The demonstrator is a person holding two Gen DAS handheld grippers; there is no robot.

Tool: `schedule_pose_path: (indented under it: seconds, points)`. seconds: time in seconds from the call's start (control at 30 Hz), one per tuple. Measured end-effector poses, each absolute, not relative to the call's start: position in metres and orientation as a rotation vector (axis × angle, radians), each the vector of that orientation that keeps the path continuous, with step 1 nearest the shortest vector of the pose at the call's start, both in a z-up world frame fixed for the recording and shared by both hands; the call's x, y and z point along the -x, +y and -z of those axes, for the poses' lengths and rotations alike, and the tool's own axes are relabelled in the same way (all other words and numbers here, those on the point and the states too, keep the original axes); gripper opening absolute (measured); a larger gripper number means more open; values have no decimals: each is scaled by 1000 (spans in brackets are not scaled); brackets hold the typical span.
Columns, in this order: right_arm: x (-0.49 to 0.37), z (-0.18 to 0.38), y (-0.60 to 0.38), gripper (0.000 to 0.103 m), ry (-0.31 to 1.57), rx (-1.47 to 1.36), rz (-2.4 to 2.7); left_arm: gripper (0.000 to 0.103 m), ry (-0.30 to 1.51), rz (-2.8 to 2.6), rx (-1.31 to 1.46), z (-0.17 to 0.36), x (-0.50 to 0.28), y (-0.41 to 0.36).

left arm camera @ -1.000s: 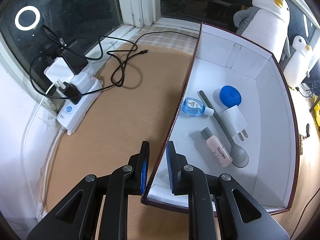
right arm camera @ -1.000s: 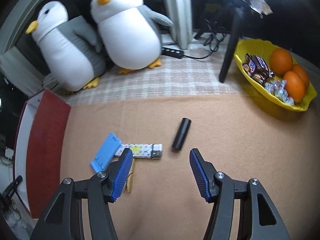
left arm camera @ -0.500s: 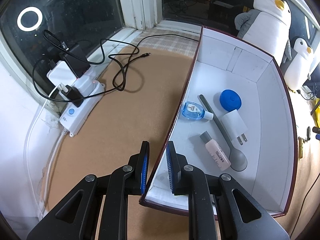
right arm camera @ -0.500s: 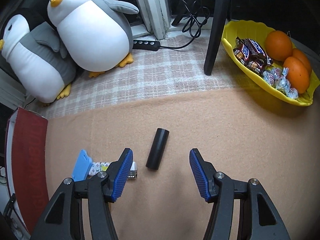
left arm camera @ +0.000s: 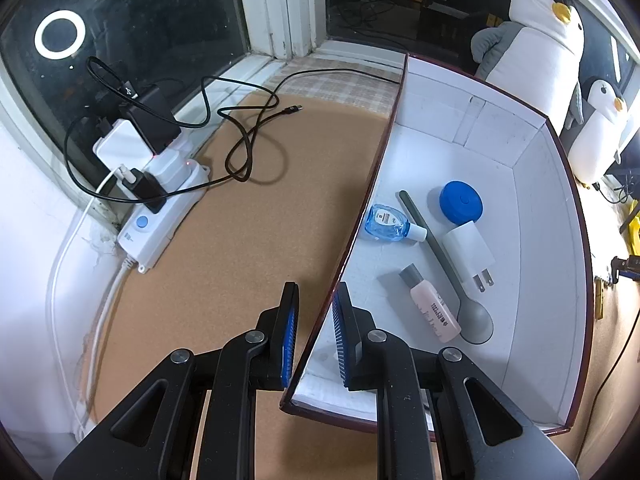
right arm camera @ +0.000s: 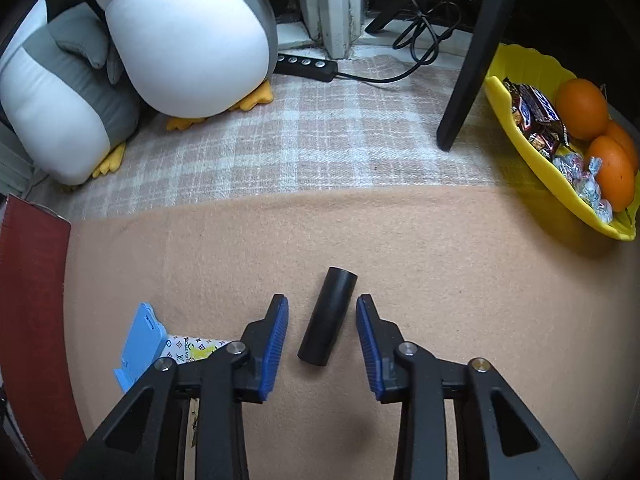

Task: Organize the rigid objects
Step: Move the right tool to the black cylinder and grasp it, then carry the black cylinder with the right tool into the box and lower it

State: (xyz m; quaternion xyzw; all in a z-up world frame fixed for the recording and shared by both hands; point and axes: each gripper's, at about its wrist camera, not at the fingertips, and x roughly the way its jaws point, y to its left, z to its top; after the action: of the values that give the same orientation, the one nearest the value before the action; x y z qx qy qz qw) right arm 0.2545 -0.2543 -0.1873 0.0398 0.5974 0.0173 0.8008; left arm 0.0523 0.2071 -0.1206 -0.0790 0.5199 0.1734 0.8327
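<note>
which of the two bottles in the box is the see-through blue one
The small blue bottle with a white cap, lying against the box's left wall; the other bottle is opaque pink, grey-capped.

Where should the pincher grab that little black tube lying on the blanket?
Probably around the middle of the black tube, coming down from above. It lies flat on the blanket with its long sides facing the fingers of the right gripper, which have just been closing and sit either side of it without touching yet. Squeezing across the round body looks steadier than pinching an end.
</note>
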Motion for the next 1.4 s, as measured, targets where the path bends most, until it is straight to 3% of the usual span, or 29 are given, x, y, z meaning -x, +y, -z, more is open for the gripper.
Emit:
schedule_pose_path:
  seconds: [0.2, 0.43, 0.73, 1.4]
  points:
    - [-256, 192, -249, 15, 1286, -30, -40, 16, 1103, -362, 173, 122, -53, 207]
    - [-248, 186, -248, 15, 1270, -8, -47, 16, 1100, -351, 187, 125, -52, 209]
    - [-208, 134, -209, 15, 1178, 24, -184, 16, 1093, -331, 203, 127, -52, 213]
    - [-122, 53, 1, 15, 1011, 307, -644, 11, 1072, -288, 223, 132, -53, 220]
